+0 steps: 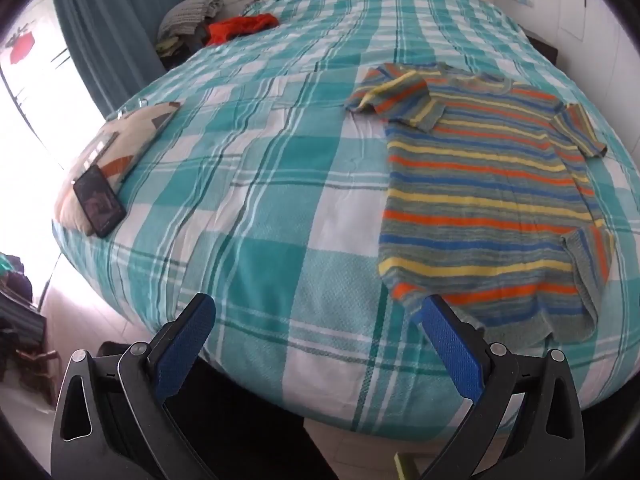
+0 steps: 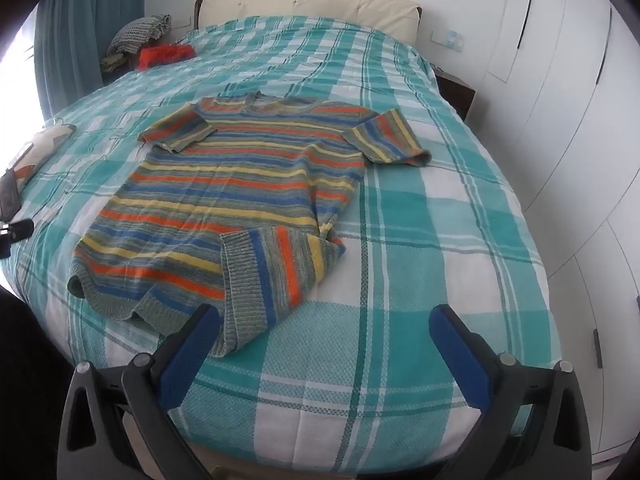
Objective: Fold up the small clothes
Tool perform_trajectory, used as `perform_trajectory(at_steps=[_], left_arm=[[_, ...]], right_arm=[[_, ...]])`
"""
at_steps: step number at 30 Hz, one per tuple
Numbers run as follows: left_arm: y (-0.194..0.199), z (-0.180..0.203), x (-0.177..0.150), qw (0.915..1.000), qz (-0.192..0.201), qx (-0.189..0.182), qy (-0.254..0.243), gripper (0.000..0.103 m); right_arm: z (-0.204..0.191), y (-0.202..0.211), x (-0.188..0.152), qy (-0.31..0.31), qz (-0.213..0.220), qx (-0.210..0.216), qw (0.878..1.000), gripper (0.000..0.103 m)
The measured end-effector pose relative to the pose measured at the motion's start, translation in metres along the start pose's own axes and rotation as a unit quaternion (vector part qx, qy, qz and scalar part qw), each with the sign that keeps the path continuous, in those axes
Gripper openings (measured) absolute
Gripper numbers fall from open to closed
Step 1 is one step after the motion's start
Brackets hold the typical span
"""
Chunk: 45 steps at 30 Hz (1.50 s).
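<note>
My striped knitted short-sleeved sweater [image 2: 240, 200] lies flat near the checked teal bedspread's [image 2: 420, 280] foot edge, one hem corner turned over; my left gripper [image 1: 320, 312] and right gripper [image 2: 326, 320] hover spread and empty, ready to fold.

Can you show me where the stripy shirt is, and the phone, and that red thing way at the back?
striped shirt [image 2: 224, 184], right wrist view, middle of its body.
phone [image 1: 99, 201], left wrist view, center of its dark screen.
red cloth [image 1: 240, 27], left wrist view, middle of the crumpled heap.
</note>
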<state>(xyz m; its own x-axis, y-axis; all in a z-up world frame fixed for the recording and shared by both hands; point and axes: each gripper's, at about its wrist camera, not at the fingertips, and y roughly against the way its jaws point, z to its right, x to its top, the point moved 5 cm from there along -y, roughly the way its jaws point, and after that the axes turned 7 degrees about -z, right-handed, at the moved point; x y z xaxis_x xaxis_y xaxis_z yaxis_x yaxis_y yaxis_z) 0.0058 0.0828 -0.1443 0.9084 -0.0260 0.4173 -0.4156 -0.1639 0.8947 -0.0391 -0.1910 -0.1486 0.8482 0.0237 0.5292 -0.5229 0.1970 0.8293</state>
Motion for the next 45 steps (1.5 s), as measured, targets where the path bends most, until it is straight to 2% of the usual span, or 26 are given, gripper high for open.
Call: perform_trajectory(at_steps=[3, 6, 7, 8, 9, 10, 11, 12, 15, 19, 21, 23, 25, 27, 28, 29, 30, 31, 32, 33, 36, 37, 39, 42, 44, 45], left_arm=[[-0.012, -0.002, -0.010, 0.9996, -0.020, -0.019, 0.006, 0.103], [-0.016, 0.006, -0.016, 0.9981, -0.035, -0.051, 0.007, 0.103], [-0.016, 0.007, -0.018, 0.9972, -0.039, -0.063, 0.006, 0.103], [-0.016, 0.007, -0.020, 0.9966, -0.041, -0.071, 0.005, 0.103], [-0.016, 0.009, -0.020, 0.9964, -0.041, -0.074, 0.005, 0.103], [-0.015, 0.005, -0.021, 0.9962, -0.039, -0.078, 0.006, 0.103], [-0.013, 0.001, -0.023, 0.9957, -0.036, -0.085, 0.008, 0.103], [-0.014, -0.003, -0.025, 0.9946, -0.036, -0.097, 0.010, 0.103], [-0.025, -0.004, -0.026, 0.9876, -0.046, -0.148, 0.024, 0.103], [-0.042, 0.018, -0.021, 0.9755, -0.068, -0.208, 0.024, 0.103], [-0.050, 0.036, -0.017, 0.9744, -0.073, -0.212, 0.013, 0.103], [-0.059, 0.047, -0.016, 0.9735, -0.083, -0.213, 0.007, 0.102], [-0.067, 0.053, -0.018, 0.9689, -0.098, -0.227, 0.017, 0.101], [-0.068, 0.053, -0.019, 0.9598, -0.095, -0.261, 0.041, 0.094], [-0.066, 0.053, -0.019, 0.9555, -0.089, -0.277, 0.052, 0.073], [-0.066, 0.052, -0.018, 0.9511, -0.084, -0.291, 0.061, 0.038], [-0.066, 0.051, -0.019, 0.9462, -0.086, -0.304, 0.068, 0.018], [-0.070, 0.047, -0.018, 0.9425, -0.093, -0.312, 0.077, 0.005], [-0.067, 0.041, -0.018, 0.9392, -0.091, -0.321, 0.083, 0.004], [-0.061, 0.035, -0.018, 0.9402, -0.081, -0.321, 0.081, 0.004], [-0.031, 0.019, -0.018, 0.9455, -0.059, -0.317, 0.046, 0.003], [-0.021, 0.016, -0.018, 0.9504, -0.050, -0.306, 0.027, 0.003], [-0.013, 0.020, -0.014, 0.9645, -0.039, -0.260, -0.018, 0.004], [-0.034, 0.026, -0.020, 0.9808, -0.054, -0.178, -0.057, 0.007], [-0.055, 0.024, -0.025, 0.9829, -0.076, -0.160, -0.051, 0.010], [-0.067, 0.012, -0.028, 0.9812, -0.089, -0.167, -0.038, 0.013]], right_arm=[[-0.016, -0.025, 0.019, -0.006, -0.020, 0.051, 0.999, 0.103], [-0.047, -0.071, 0.038, 0.003, -0.050, 0.084, 0.995, 0.103], [-0.059, -0.089, 0.040, 0.015, -0.070, 0.094, 0.993, 0.097], [-0.068, -0.106, 0.040, 0.028, -0.086, 0.096, 0.991, 0.063], [-0.068, -0.119, 0.037, 0.034, -0.100, 0.074, 0.992, 0.042], [-0.061, -0.123, 0.033, 0.026, -0.103, 0.049, 0.993, 0.023], [-0.049, -0.117, 0.029, -0.001, -0.099, 0.059, 0.993, 0.019], [-0.034, -0.106, 0.021, -0.030, -0.097, 0.073, 0.992, 0.019], [0.014, -0.066, -0.017, -0.082, -0.096, 0.062, 0.990, 0.019], [0.065, -0.042, -0.067, -0.129, -0.141, 0.051, 0.980, 0.020], [0.081, -0.037, -0.080, -0.151, -0.149, 0.050, 0.976, 0.032], [0.093, -0.035, -0.078, -0.182, -0.130, 0.079, 0.971, 0.062], [0.098, -0.037, -0.067, -0.211, -0.098, 0.129, 0.964, 0.078], [0.097, -0.053, -0.055, -0.234, -0.081, 0.179, 0.952, 0.079], [0.096, -0.067, -0.054, -0.244, -0.095, 0.193, 0.946, 0.079], [0.093, -0.082, -0.056, -0.252, -0.124, 0.210, 0.936, 0.075], [0.088, -0.091, -0.060, -0.257, -0.144, 0.230, 0.928, 0.065], [0.084, -0.091, -0.060, -0.251, -0.143, 0.240, 0.927, 0.043], [0.079, -0.086, -0.059, -0.238, -0.136, 0.250, 0.929, 0.005], [0.076, -0.079, -0.057, -0.231, -0.132, 0.265, 0.927, 0.006], [0.080, -0.049, -0.056, -0.244, -0.111, 0.271, 0.925, 0.006], [0.081, -0.040, -0.056, -0.247, -0.106, 0.277, 0.923, 0.006], [0.080, -0.025, -0.056, -0.253, -0.104, 0.282, 0.920, 0.006], [0.071, -0.036, -0.062, -0.239, -0.135, 0.252, 0.928, 0.006], [0.068, -0.065, -0.074, -0.240, -0.172, 0.219, 0.930, 0.006], [0.070, -0.076, -0.081, -0.245, -0.182, 0.214, 0.928, 0.006]])
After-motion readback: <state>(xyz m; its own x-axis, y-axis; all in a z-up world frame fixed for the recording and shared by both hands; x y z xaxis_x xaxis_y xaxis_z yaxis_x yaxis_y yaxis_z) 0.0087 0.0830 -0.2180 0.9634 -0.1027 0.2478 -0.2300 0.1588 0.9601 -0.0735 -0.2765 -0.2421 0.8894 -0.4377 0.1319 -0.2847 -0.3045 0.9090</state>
